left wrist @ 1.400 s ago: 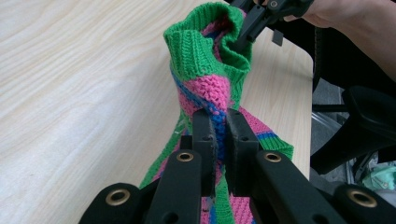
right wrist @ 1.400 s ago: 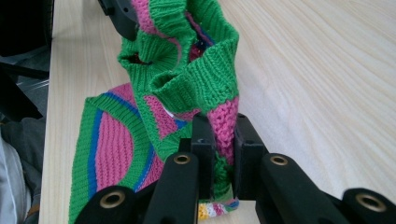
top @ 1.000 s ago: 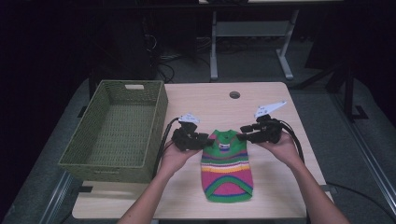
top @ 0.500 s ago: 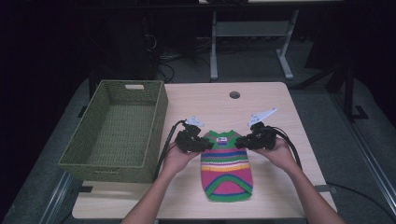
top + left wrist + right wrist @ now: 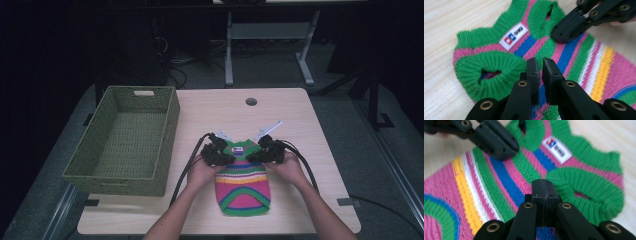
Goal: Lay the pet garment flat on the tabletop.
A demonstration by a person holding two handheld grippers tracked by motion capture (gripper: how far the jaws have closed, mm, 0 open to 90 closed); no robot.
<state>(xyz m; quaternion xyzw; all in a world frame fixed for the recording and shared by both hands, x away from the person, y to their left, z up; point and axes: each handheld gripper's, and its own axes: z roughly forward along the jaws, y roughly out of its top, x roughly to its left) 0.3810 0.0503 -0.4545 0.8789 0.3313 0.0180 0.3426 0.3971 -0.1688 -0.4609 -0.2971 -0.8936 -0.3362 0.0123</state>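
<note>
- My left gripper has just been closing and now its two black jaws stand almost together, pinching a fold of knit just beside the near armhole, so I read it as clamped on the cloth
- My right gripper has just been closing too; its jaws meet with no gap that I can see, biting the fabric next to the other armhole
- Both grips sit at the shoulders, one each side of the neck, which I judge lets me lift the garment evenly without it twisting
- The small striped knitted sweater in green, pink, blue, yellow and white lies flat on the pale wooden table, collar away from me, hem toward me, its white label facing up
- Both hands come in low and angled inward, which keeps the jaw tips down on the cloth
- The green woven rectangular basket stands empty on the left of the table, well apart from the sweater; I take it as the likely place to carry the garment next
</note>
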